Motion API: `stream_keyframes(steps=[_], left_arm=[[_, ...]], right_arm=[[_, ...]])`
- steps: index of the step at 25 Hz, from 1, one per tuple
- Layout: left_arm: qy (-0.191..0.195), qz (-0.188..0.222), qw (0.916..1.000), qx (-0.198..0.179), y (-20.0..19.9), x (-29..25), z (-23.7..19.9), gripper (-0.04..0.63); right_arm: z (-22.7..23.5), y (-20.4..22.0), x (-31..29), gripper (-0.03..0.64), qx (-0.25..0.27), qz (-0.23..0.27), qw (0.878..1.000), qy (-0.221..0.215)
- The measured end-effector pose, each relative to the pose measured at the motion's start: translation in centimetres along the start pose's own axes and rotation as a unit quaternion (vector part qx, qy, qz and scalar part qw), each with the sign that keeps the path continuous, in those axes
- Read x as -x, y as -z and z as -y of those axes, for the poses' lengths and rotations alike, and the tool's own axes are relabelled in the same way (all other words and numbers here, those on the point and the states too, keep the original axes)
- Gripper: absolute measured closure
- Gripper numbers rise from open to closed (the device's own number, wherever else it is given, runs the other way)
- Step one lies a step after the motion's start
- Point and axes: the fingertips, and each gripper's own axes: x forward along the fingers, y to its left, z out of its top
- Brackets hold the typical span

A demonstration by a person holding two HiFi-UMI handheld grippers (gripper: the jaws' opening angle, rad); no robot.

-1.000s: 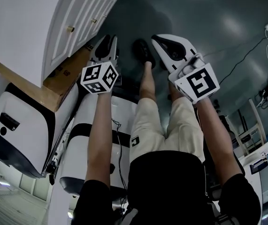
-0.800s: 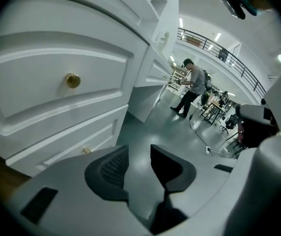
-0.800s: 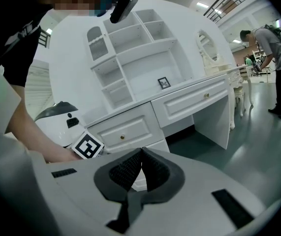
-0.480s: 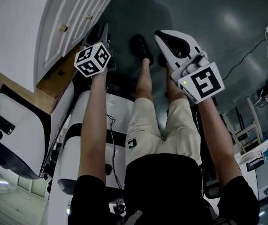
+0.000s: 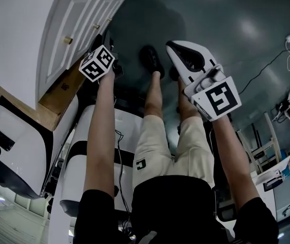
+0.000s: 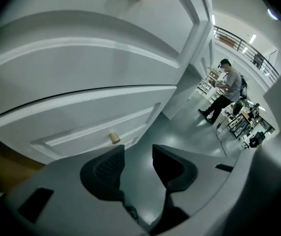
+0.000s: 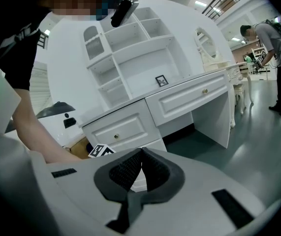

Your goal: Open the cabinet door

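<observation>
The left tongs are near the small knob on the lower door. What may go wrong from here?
1. The left tongs have just been opening and hold nothing; the knob sits beside one jaw's tip, not in the gap, so closing now would probably miss it.
2. The knob is small and round; the grip may slip when the cabinet door is pulled.

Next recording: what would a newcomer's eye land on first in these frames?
The left gripper hangs close before the white cabinet. Its jaws have just been opening, with nothing between them and a small brass knob just beyond them. The right gripper, at the head view's right, is shut and empty, away from the cabinet.
</observation>
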Motion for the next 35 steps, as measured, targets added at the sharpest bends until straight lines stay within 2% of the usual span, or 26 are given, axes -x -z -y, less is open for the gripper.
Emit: stream_keyframes(steps=[6, 16, 21, 28, 35], left_arm=[[-0.041, -0.003, 0.999, 0.015, -0.3, -2.0, -2.0, 0.425], [-0.097, -0.013, 0.9944, 0.038, -0.4, -4.3, -4.6, 0.425], [-0.105, -0.005, 0.9935, 0.045, -0.7, -4.8, -5.0, 0.425], [-0.116, 0.003, 0.9916, 0.058, -1.0, -5.3, -5.8, 0.445], [-0.115, 0.005, 0.9916, 0.058, -1.1, -5.6, -5.9, 0.492]], right_arm=[[0.6, 0.3, -0.5, 0.598, -0.003, -0.006, 1.0, -0.002], [2.2, -0.1, -0.8, 0.599, -0.028, 0.014, 0.999, 0.013], [2.2, 1.4, -0.5, 0.599, -0.014, -0.018, 1.0, 0.004], [2.3, 0.9, -1.1, 0.599, -0.025, 0.002, 1.0, 0.006], [2.5, 1.5, -1.0, 0.599, -0.026, -0.002, 1.0, 0.008]])
